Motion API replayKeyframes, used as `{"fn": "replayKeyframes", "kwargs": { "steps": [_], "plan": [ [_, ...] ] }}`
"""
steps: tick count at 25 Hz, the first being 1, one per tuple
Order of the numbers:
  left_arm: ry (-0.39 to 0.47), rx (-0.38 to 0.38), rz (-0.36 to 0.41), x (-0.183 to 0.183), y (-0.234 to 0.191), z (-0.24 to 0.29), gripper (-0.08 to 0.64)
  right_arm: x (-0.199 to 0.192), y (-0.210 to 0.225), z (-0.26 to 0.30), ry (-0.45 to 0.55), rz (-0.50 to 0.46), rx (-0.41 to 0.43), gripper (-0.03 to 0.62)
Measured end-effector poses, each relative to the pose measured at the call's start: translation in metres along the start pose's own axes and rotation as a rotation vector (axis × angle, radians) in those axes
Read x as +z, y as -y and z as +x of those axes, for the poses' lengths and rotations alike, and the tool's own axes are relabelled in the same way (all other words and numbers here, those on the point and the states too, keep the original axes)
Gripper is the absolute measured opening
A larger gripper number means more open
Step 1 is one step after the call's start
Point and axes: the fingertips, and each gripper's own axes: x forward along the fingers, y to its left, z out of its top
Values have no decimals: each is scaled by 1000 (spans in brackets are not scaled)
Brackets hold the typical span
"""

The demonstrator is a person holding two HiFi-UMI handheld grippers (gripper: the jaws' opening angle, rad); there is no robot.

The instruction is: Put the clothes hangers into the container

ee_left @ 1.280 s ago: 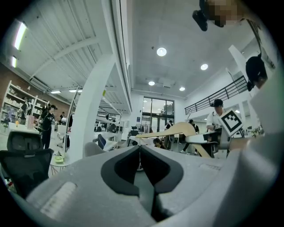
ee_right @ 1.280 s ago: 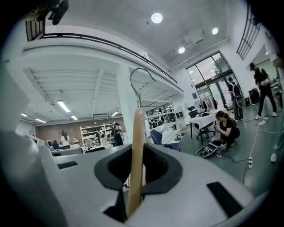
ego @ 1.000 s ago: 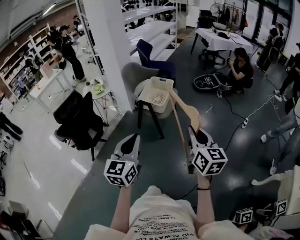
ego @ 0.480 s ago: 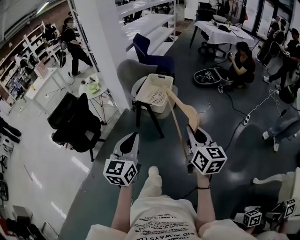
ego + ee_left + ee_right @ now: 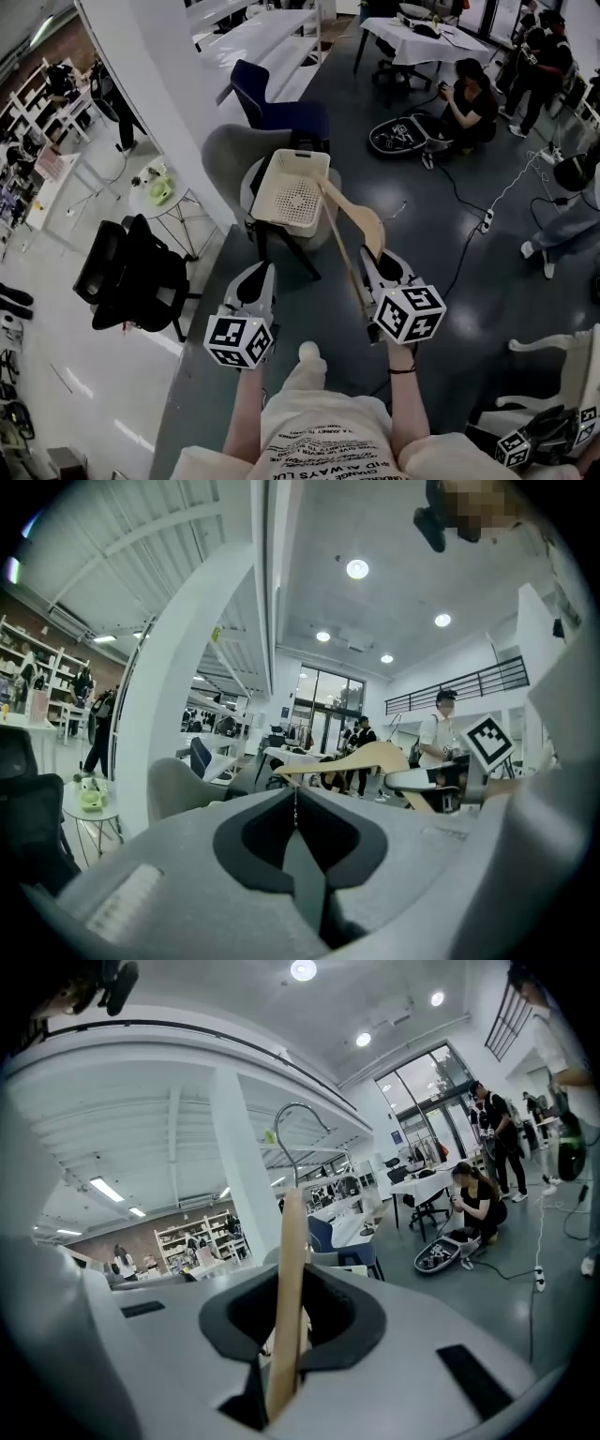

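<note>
A wooden clothes hanger (image 5: 354, 228) with a metal hook (image 5: 296, 1117) stands up from my right gripper (image 5: 369, 257), whose jaws are shut on its wood (image 5: 287, 1288). The hanger's far arm reaches over the near rim of a cream perforated basket (image 5: 292, 192), which sits on a dark stool ahead. My left gripper (image 5: 262, 273) hovers level with the right one, shut with nothing between its jaws (image 5: 295, 797). In the left gripper view the hanger (image 5: 370, 758) and the right gripper (image 5: 433, 781) show to the right.
A grey armchair (image 5: 228, 152) and a blue chair (image 5: 274, 108) stand behind the basket. To the left are a white pillar (image 5: 155, 94), a small round table (image 5: 156, 185) and a black office chair (image 5: 131, 274). People, an open case (image 5: 398, 137) and floor cables (image 5: 473, 239) lie at the back right.
The view has moved forward, so the basket and stool sit closer and slightly left. Both grippers keep their places in the view. The hanger stays clamped in the right one.
</note>
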Motion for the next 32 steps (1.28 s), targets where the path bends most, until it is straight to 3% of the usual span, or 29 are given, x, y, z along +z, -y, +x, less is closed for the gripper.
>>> {"fn": "replayKeyframes", "kwargs": {
  "steps": [8,20,32],
  "plan": [
    [-27,-48,-5,5,-47,56,25,9,6,66,-9,21,-32,54],
    [-64,-68,-48,-6,-73,89,25,11,18,105,-23,61,-64,54],
    [-140,5,-101,-23,-133,179,25,26,75,219,-65,169,-44,54]
  ]
}}
